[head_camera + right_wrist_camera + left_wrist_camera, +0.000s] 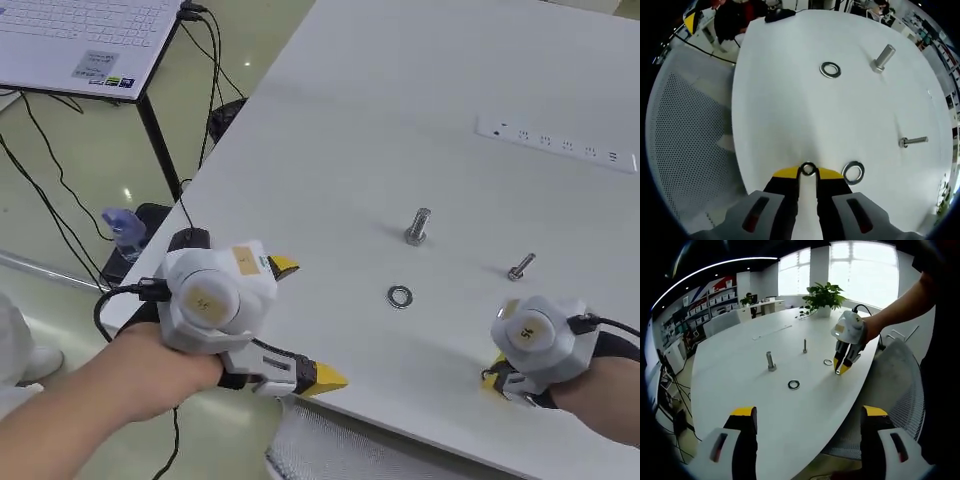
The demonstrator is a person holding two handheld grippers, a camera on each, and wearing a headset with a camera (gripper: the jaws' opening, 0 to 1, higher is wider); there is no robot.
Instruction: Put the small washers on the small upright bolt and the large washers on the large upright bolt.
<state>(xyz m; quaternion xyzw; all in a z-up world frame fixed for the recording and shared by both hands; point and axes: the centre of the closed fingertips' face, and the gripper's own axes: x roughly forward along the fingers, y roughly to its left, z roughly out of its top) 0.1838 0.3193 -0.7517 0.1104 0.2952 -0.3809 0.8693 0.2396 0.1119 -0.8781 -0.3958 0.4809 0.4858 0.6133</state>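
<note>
Left gripper [304,322]: jaws spread wide, nothing between them, sitting at the near-left corner of the table [400,100]. Reads as idle, held off so it doesn't crowd the parts. All the hardware lies ahead of its fingertips, well apart from them.

Large washer [400,296]: flat on the table, ahead of the left fingers, between the two grippers, untouched. It belongs on the large bolt [417,227], which stands upright just beyond it. Shank is bare, nothing threaded on.

Small bolt [520,266]: upright, also bare. Ahead of the right fingers and off to their right in the right gripper view; near, but clearly apart.

Right gripper [808,173]: fingers pinched on a small washer [808,169] at the very yellow tips, low at the table surface. A tip grip makes sense, since it leaves the hole free to drop over a shank. Can't tell if the washer is clear of the table. Another washer [853,172] lies flat just beside the right-hand finger, not touched; size is hard to call.

My read: pick step on the first small washer. The next move needs the hole lined up over the small bolt's shank.
</note>
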